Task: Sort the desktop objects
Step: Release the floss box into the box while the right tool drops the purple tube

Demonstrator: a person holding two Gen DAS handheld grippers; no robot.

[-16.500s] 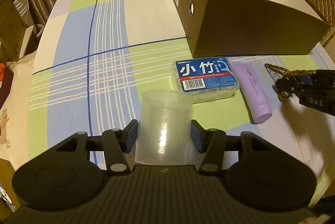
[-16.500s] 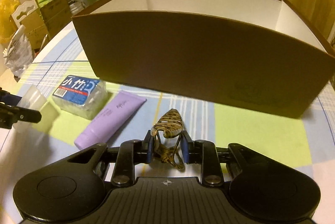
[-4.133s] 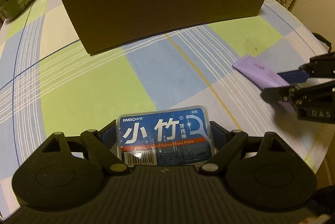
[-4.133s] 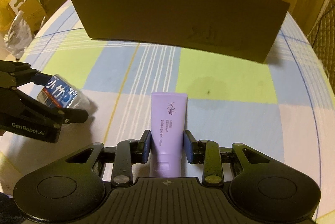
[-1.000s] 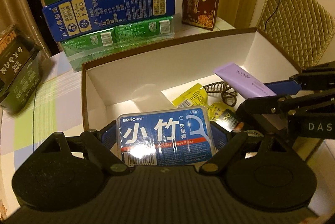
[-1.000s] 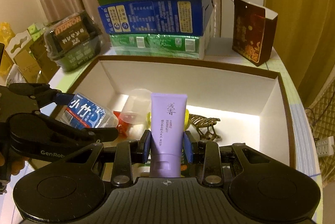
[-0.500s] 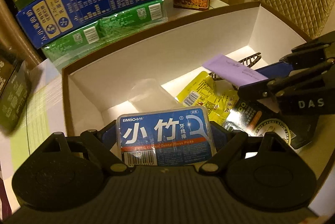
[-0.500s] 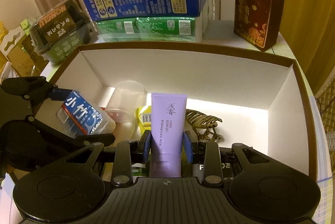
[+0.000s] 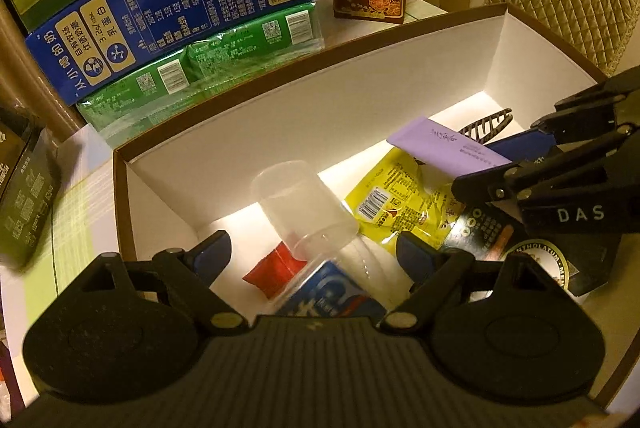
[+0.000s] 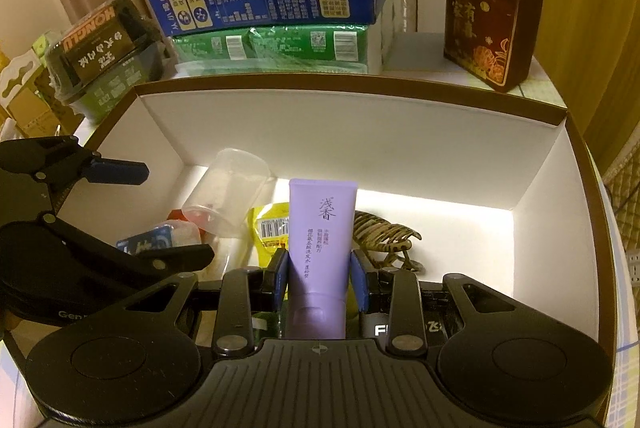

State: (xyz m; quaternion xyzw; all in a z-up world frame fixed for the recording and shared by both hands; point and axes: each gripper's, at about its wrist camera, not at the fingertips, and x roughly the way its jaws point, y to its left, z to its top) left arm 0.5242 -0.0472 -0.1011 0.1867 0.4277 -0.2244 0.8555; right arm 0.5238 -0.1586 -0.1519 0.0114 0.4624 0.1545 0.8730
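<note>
Left gripper [image 9: 312,252] has just spread wide and let go of the floss-pick box [image 9: 332,298], which half a second ago sat clamped between its fingers; it now lies low in the frame inside the brown box [image 9: 304,115], beside the clear cup [image 9: 300,207]. Right gripper [image 10: 320,278] stays clamped on the purple tube [image 10: 320,244], hanging over the box, likely next to drop.

The counter [image 9: 86,195], under a checked cloth, carried a brown box [image 10: 582,163] with white inner walls. Behind it stood a green pack [image 10: 272,47] under stacked cartons, a dark red bag [image 10: 486,15], and dark packs [image 10: 100,55] at left.
</note>
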